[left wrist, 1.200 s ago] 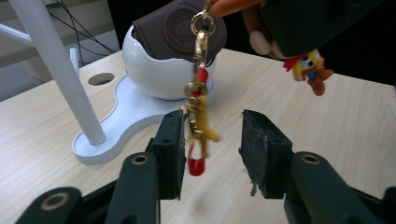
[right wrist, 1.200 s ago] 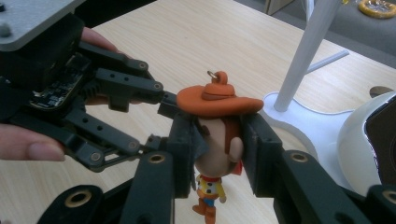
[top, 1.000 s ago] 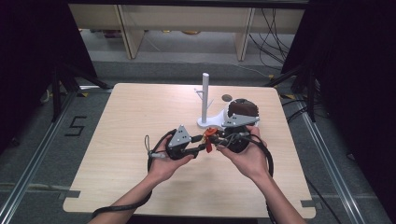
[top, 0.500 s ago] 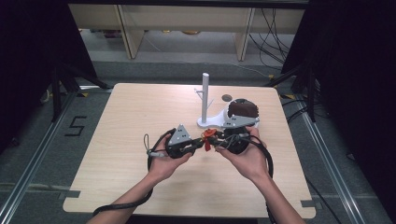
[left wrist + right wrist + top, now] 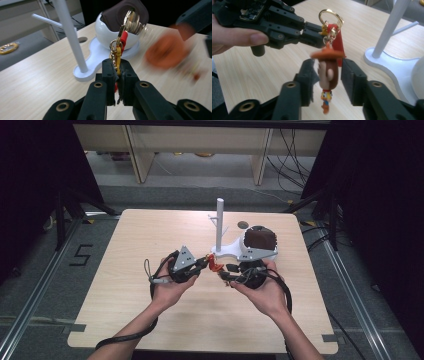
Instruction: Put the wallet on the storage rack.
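Observation:
A keychain (image 5: 215, 264) hangs between the two grippers above the table (image 5: 125, 245): a gold ring (image 5: 329, 15), a red strap (image 5: 337, 40), a gold clasp (image 5: 115, 53) and a cowboy figure (image 5: 328, 71) with an orange hat. My left gripper (image 5: 116, 66) is shut on the gold clasp; it comes in from the left (image 5: 204, 264). The figure dangles between the jaws of my right gripper (image 5: 329, 67), which have just been opening; a gap shows on each side of it. In the left gripper view the figure (image 5: 165, 50) is an orange blur.
A white stand (image 5: 227, 251) with an upright post (image 5: 219, 220) and side pegs stands just behind the grippers. Its white bowl (image 5: 250, 252) holds a brown pouch (image 5: 260, 239). A round hole (image 5: 243, 224) lies in the table behind it. Cables trail from both grippers.
The left gripper has shifted a little right and up with the keychain. The right hand has stayed in place, close to it.

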`<state>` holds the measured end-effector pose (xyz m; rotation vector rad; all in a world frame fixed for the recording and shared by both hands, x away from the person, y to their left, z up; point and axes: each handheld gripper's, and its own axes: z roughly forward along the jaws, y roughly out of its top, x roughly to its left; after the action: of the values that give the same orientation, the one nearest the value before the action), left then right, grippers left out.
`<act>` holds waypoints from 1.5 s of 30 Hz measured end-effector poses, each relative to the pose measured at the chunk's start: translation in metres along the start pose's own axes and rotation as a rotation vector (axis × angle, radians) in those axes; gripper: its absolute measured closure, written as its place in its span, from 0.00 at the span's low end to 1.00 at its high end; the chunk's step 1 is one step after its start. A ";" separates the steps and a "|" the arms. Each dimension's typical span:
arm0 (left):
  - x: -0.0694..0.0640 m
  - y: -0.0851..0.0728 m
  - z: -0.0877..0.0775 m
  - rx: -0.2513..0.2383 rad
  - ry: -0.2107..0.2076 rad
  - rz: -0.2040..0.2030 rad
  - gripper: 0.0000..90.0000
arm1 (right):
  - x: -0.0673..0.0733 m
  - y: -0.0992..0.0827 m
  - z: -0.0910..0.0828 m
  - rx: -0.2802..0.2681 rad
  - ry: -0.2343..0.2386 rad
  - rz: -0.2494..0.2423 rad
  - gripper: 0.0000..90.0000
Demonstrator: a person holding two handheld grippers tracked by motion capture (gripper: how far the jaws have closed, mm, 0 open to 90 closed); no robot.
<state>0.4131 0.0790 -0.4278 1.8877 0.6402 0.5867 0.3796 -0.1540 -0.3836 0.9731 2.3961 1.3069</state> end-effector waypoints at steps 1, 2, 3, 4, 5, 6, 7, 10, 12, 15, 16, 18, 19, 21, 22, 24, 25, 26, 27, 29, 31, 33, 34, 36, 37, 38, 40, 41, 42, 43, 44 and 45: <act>0.002 0.001 0.000 0.018 0.024 0.025 0.94 | -0.001 0.000 0.000 0.000 0.005 -0.015 0.65; 0.003 0.000 0.000 0.007 0.040 0.038 0.94 | 0.000 -0.001 -0.001 -0.004 0.003 0.014 0.65; 0.004 0.000 0.000 0.014 0.052 0.047 0.94 | 0.000 -0.002 -0.002 -0.005 -0.004 0.007 0.65; 0.006 0.000 0.000 0.012 0.066 0.061 0.94 | -0.001 -0.002 -0.002 -0.008 -0.004 -0.007 0.65; 0.007 0.000 -0.001 0.004 0.080 0.059 0.94 | -0.001 -0.004 -0.002 -0.004 -0.003 0.011 0.64; 0.009 0.001 -0.002 0.000 0.090 0.064 0.94 | -0.002 -0.008 -0.002 -0.009 0.005 0.023 0.64; 0.011 0.002 -0.003 0.001 0.092 0.062 0.94 | -0.002 -0.008 -0.002 -0.009 0.005 0.023 0.64; 0.019 0.004 -0.005 0.001 0.105 0.060 0.94 | -0.005 -0.019 -0.001 0.003 0.008 0.056 0.64; 0.022 0.006 -0.005 0.005 0.112 0.074 0.94 | -0.004 -0.021 -0.002 0.014 0.003 0.067 0.64; 0.025 0.010 -0.007 0.010 0.125 0.095 0.94 | -0.007 -0.030 0.000 0.012 0.002 0.085 0.64; 0.026 0.012 -0.006 0.012 0.127 0.101 0.94 | -0.009 -0.034 0.001 0.003 0.013 0.099 0.64; 0.028 0.014 -0.006 0.016 0.133 0.107 0.94 | -0.011 -0.039 0.000 0.007 -0.007 0.108 0.64; 0.030 0.015 -0.006 0.019 0.137 0.108 0.94 | -0.011 -0.043 0.002 -0.007 0.013 0.121 0.64; 0.033 0.017 -0.005 0.021 0.143 0.103 0.94 | -0.012 -0.049 0.004 -0.019 0.013 0.132 0.64; 0.035 0.017 -0.005 0.022 0.146 0.101 0.94 | -0.013 -0.051 0.003 -0.019 0.012 0.144 0.64; 0.039 0.019 -0.005 0.022 0.154 0.099 0.94 | -0.015 -0.057 0.004 -0.026 0.010 0.155 0.64; 0.041 0.019 -0.005 0.024 0.155 0.101 0.94 | -0.014 -0.060 0.005 -0.025 0.016 0.193 0.64; 0.043 0.020 -0.005 0.023 0.157 0.103 0.94 | -0.016 -0.062 0.006 -0.037 0.015 0.190 0.64; 0.044 0.021 -0.004 0.024 0.160 0.099 0.94 | -0.016 -0.064 0.007 -0.037 0.020 0.193 0.64; 0.047 0.022 -0.003 0.023 0.165 0.103 0.94 | -0.019 -0.069 0.009 -0.039 0.021 0.202 0.64; 0.049 0.024 -0.002 0.024 0.169 0.109 0.94 | -0.019 -0.072 0.009 -0.036 0.021 0.233 0.64; 0.051 0.026 0.000 0.021 0.171 0.108 0.94 | -0.022 -0.074 0.010 -0.061 0.010 0.214 0.64; 0.052 0.027 0.000 0.019 0.172 0.099 0.94 | -0.024 -0.075 0.010 -0.080 0.006 0.192 0.64; 0.053 0.029 0.001 0.019 0.176 0.102 0.94 | -0.024 -0.076 0.008 -0.092 -0.009 0.194 0.64; 0.054 0.030 0.001 0.018 0.178 0.109 0.94 | -0.025 -0.077 0.007 -0.110 -0.009 0.205 0.64; 0.054 0.031 0.001 0.017 0.180 0.103 0.94 | -0.024 -0.079 0.006 -0.117 -0.010 0.232 0.64; 0.056 0.032 0.001 0.018 0.182 0.103 0.94 | -0.027 -0.079 0.006 -0.127 -0.026 0.197 0.64; 0.057 0.033 0.001 0.018 0.181 0.107 0.94 | -0.029 -0.082 0.005 -0.132 -0.032 0.198 0.64; 0.057 0.034 0.002 0.019 0.181 0.109 0.94 | -0.029 -0.082 0.005 -0.132 -0.032 0.198 0.64; 0.058 0.035 0.002 0.021 0.184 0.106 0.94 | -0.027 -0.082 0.005 -0.132 -0.018 0.234 0.64; 0.059 0.036 0.002 0.023 0.184 0.115 0.94 | -0.028 -0.084 0.005 -0.137 -0.025 0.223 0.64; 0.060 0.036 0.003 0.025 0.183 0.117 0.94 | -0.030 -0.085 0.005 -0.139 -0.034 0.202 0.64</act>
<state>0.4650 0.1043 -0.3886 1.9186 0.6602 0.8371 0.3674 -0.2021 -0.4585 1.2114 2.1937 1.4902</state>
